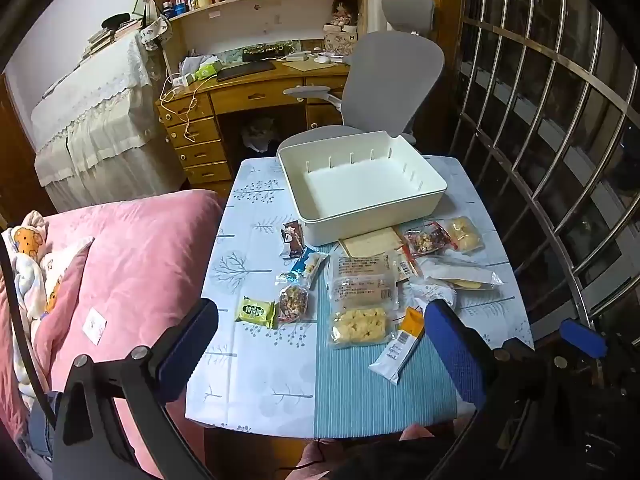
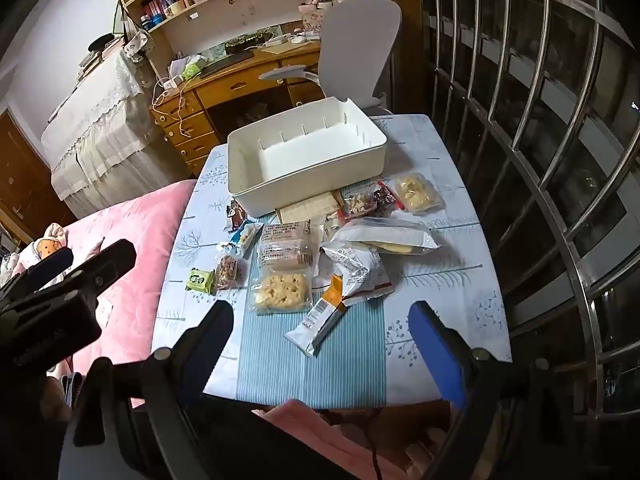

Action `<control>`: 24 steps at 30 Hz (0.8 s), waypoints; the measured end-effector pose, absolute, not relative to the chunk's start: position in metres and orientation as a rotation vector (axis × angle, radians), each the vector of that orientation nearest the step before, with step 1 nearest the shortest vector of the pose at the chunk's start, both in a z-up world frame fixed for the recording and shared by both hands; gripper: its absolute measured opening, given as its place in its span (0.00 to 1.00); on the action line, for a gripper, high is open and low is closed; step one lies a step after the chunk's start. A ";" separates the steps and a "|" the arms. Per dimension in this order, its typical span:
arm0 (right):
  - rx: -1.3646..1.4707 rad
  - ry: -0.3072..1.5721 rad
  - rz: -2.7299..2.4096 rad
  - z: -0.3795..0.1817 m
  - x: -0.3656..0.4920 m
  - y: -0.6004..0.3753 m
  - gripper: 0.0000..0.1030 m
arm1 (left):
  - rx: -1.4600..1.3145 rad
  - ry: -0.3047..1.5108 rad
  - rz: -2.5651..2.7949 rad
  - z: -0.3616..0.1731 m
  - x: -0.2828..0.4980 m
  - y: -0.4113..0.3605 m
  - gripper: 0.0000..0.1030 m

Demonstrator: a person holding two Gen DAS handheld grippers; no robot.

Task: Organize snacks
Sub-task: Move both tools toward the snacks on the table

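One white storage box (image 1: pixel 362 190) sits empty at the far end of the counter (image 1: pixel 256 380), and the snacks all lie loose on the cloth in front of it, none inside.

Roughly a dozen packets are spread there, though the overlapping wrappers near the middle make an exact count uncertain. On the left there is one green packet (image 1: pixel 256 312), and just beside it one clear bag of mixed nuts (image 1: pixel 293 303). Farther back lie one blue-and-white wrapper (image 1: pixel 308 265) and one brown wrapper (image 1: pixel 291 239) close to the box's near-left corner. In the centre, one clear pack of pale crackers (image 1: pixel 360 324) lies nearest, with one clear pack of brown cakes (image 1: pixel 362 280) behind it. One long white-and-orange stick packet (image 1: pixel 400 344) lies at the near right. Near the box's right side are one red-trimmed nut bag (image 1: pixel 426 238) and one clear pack with a yellow bun (image 1: pixel 464 234).

Two grippers hang above the near edge of the counter, both pointed steeply down. The left gripper (image 1: pixel 320 340) stands wide apart with nothing between its fingers. The right gripper (image 2: pixel 322 332) is likewise spread and holds nothing. To the left of the counter is one pink bed (image 1: pixel 132 264).
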State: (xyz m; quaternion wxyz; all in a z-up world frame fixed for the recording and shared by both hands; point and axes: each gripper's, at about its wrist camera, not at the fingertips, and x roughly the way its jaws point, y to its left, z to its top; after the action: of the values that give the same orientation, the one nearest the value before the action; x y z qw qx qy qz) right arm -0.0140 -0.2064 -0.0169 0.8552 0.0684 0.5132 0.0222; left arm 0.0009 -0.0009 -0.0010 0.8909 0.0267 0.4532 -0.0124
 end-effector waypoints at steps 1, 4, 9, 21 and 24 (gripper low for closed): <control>0.145 1.078 0.048 -0.017 -0.014 -0.206 0.87 | 0.056 0.944 -0.024 -0.002 0.001 -0.002 0.99; 0.148 1.078 0.048 -0.017 -0.015 -0.207 0.87 | 0.056 0.951 -0.018 -0.002 0.004 -0.005 0.99; 0.150 1.081 0.052 -0.017 -0.014 -0.208 0.87 | 0.033 0.927 -0.044 -0.002 -0.002 0.000 0.99; 0.144 1.079 0.047 -0.019 -0.027 -0.205 0.87 | 0.029 0.917 -0.041 0.000 -0.009 0.002 0.99; 0.148 1.077 0.048 -0.017 -0.030 -0.208 0.87 | 0.033 0.915 -0.045 0.001 -0.012 0.000 0.99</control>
State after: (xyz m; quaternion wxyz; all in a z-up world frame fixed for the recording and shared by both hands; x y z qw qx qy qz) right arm -0.0298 -0.2081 -0.0168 0.8555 0.0705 0.5125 0.0230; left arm -0.0116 0.0004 0.0010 0.8968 0.0160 0.4415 -0.0218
